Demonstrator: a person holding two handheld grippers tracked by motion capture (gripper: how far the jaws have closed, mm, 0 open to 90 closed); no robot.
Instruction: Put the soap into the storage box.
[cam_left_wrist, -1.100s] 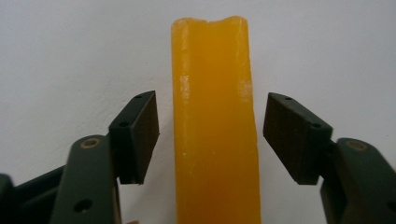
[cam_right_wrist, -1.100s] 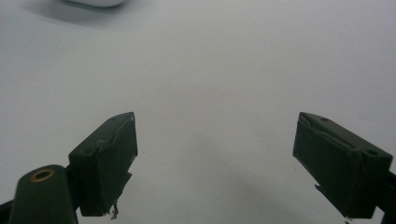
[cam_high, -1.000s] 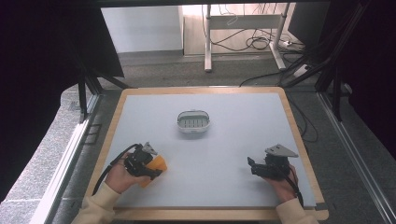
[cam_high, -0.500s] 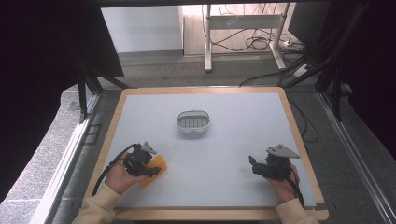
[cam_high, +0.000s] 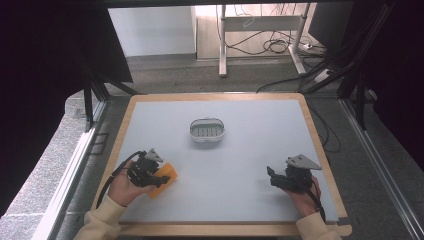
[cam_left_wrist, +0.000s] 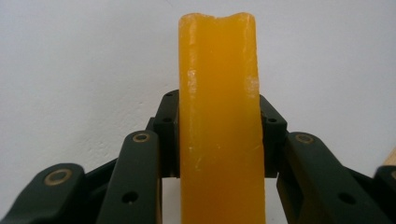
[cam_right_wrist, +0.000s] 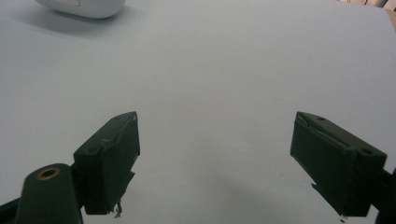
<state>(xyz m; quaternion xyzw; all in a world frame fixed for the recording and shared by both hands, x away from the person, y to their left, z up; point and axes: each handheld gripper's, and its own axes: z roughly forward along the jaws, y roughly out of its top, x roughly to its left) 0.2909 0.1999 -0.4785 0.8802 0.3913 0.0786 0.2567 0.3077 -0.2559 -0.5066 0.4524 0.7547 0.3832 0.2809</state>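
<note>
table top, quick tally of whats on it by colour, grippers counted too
orange: 1, the soap bar clamped in the left gripper
white: 1, the soap dish
black: 2, the left gripper and the right gripper, which is open
total: 4

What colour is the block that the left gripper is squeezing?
The block is orange-yellow, a bit see-through and waxy. It shows best in the left gripper view, clamped by the left gripper.
</note>
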